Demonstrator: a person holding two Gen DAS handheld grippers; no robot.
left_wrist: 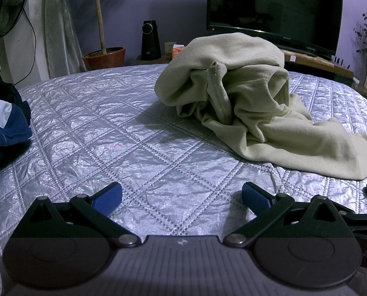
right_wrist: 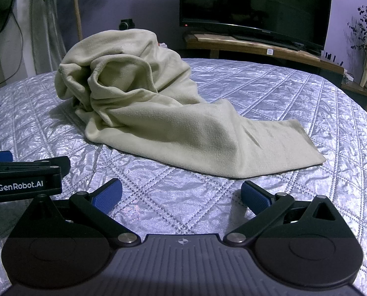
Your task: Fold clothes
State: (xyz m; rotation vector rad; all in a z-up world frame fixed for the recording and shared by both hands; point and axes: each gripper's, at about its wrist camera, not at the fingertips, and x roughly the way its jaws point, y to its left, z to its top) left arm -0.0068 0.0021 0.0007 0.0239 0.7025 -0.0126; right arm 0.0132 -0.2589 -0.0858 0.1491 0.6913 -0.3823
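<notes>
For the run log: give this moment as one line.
left gripper open | right gripper open | crumpled cream fleece garment unfolded, untouched on quilted silver bedspread

Garment heaped on bed (television behind).

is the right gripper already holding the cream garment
No, the right gripper is open over bare quilt, short of the cream garment.

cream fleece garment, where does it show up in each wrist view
Left wrist: the cream fleece garment is heaped right of centre on the quilted bedspread, its flat end trailing right.
Right wrist: it sits left of centre, trailing right towards the fingers.
Shared landmark: the black TV behind the bed.
</notes>
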